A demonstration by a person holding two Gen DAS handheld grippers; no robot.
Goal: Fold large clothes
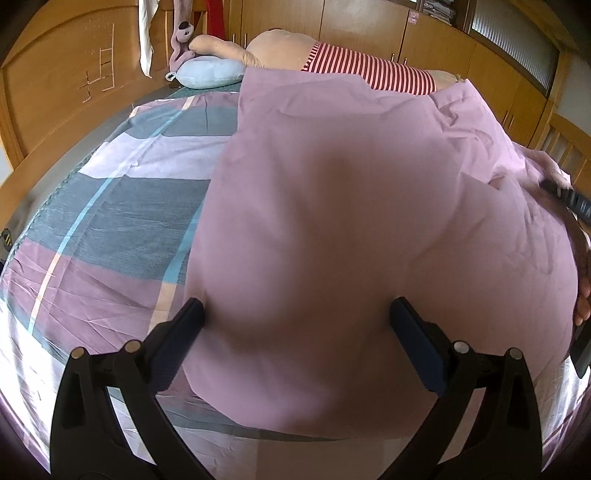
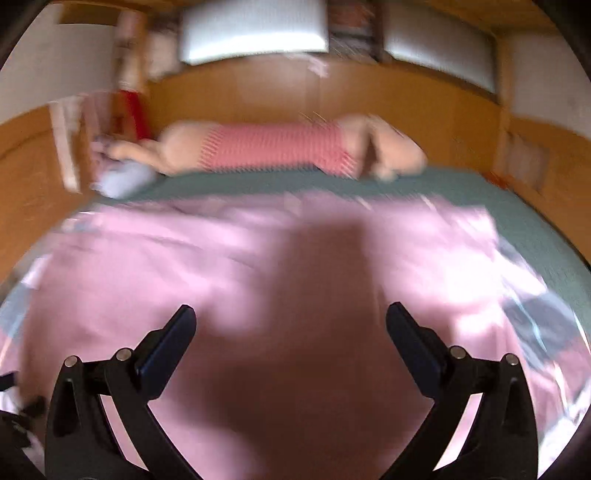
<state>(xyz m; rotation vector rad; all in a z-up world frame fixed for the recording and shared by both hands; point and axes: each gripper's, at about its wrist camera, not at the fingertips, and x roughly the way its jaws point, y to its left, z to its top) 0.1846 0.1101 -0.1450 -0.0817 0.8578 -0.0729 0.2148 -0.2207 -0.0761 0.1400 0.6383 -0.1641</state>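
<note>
A large pink cloth [image 1: 332, 192] lies spread over the bed, its left edge running diagonally across the plaid sheet [image 1: 110, 206]. My left gripper [image 1: 297, 314] hovers over the cloth's near part, open, with nothing between its fingers. In the blurred right wrist view the same pink cloth [image 2: 258, 258] fills the lower half. My right gripper [image 2: 291, 315] is open above it, its fingers apart and holding nothing. At the right edge of the left wrist view, a hand [image 1: 583, 291] and a black gripper part [image 1: 569, 197] rest at the cloth's far side.
A long plush toy in a red-striped top [image 1: 354, 66] and a pale blue cushion [image 1: 210, 72] lie along the far side of the bed. Wooden cabinets [image 1: 369, 26] and a wooden board [image 1: 66, 85] surround it. A green mat [image 2: 517, 206] shows beyond the cloth.
</note>
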